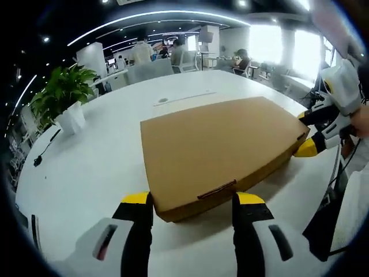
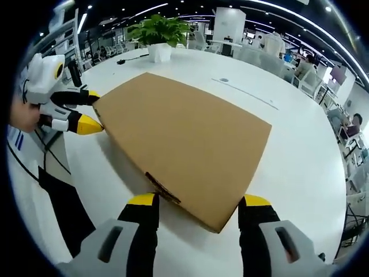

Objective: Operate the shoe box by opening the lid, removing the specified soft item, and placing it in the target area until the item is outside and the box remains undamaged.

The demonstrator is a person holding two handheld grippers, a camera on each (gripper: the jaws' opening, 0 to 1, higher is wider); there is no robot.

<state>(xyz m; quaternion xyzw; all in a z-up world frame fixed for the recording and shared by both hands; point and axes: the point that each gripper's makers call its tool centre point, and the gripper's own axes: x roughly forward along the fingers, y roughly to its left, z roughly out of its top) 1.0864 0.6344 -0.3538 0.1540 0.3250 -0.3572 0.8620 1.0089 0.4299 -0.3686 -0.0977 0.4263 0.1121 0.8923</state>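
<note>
You had the shoe box (image 1: 216, 149) lying flat on the white table (image 1: 98, 161), its brown cardboard lid shut and the little tuck tab on its front edge pressed closed. Nothing of the soft item could be seen from outside the closed box.

In the left gripper view, your left gripper (image 1: 193, 202) stood spread wide, its yellow-tipped jaws on either side of the near end of the box, just beside the cardboard and clasping nothing. Your right gripper (image 1: 311, 133) came into that view from the right, at the far end of the box, with its yellow tips set against that corner.

In the right gripper view, your right gripper (image 2: 199, 203) was likewise spread, one jaw by the tabbed edge and the other by the near corner, holding nothing. The left gripper (image 2: 86, 112) showed at the box's far corner, a hand (image 2: 23, 112) behind it.

A potted plant (image 1: 64, 95) in a white pot stood on the table well apart from the box, with a black cable (image 1: 45, 147) near it. People sat at desks beyond the table.
</note>
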